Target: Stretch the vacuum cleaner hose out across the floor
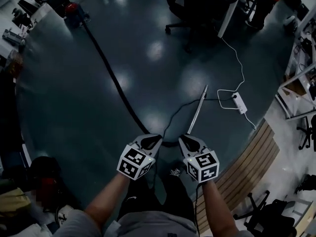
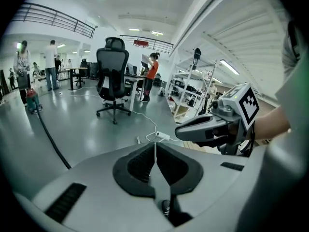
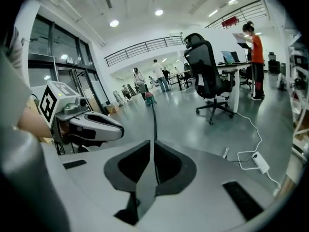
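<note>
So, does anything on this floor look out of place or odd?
Yes. A thin silver metal tube lies loose on the dark floor, near a white power strip. A thick black hose and a white cable trail over the open walkway, where someone might trip.

Head view: 2 bare forearms, left forearm (image 1: 104, 202) and right forearm (image 1: 218, 209), reach forward and down, side by side. Each ends in a hand-held gripper topped by a marker cube. Left hand-held gripper (image 1: 155, 139): jaws together, nothing between them. Right hand-held gripper (image 1: 185, 140): jaws drawn in to a narrow slit, nothing between them. The 2 tips lie near each other, not touching.
</note>
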Demonstrator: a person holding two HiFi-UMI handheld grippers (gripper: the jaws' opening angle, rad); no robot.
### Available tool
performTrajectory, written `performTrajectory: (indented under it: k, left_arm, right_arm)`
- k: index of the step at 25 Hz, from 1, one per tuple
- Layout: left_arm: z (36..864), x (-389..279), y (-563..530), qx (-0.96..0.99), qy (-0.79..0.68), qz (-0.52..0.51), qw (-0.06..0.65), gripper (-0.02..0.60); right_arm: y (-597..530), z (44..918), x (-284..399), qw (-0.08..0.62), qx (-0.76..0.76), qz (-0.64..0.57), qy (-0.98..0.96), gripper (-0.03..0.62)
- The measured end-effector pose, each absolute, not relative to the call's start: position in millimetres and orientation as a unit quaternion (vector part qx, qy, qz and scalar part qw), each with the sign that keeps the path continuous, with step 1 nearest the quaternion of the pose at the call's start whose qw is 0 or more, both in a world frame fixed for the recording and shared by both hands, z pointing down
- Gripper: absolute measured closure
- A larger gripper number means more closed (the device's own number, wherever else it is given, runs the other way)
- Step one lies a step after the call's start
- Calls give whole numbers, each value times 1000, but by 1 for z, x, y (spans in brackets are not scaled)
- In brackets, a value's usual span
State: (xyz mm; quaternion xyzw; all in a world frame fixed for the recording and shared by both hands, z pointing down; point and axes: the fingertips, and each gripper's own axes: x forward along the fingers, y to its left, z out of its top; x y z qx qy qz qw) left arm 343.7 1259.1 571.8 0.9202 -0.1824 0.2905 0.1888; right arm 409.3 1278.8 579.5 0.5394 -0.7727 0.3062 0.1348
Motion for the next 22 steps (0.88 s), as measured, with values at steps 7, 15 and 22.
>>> performTrajectory:
  k: [7,15,22]
  left_arm:
    - [466,276,1274,938,-186,237,172,561]
    - [381,204,1280,957,-171,173,157,561]
    - [317,161,1291,971,-158,131,124,561]
  right_arm:
    - [1292,467,335,99,551,254,-788,581]
    - [1299,361,250,53,588,182,-787,586]
    - [1315,300,206,33,618,125,-775,588]
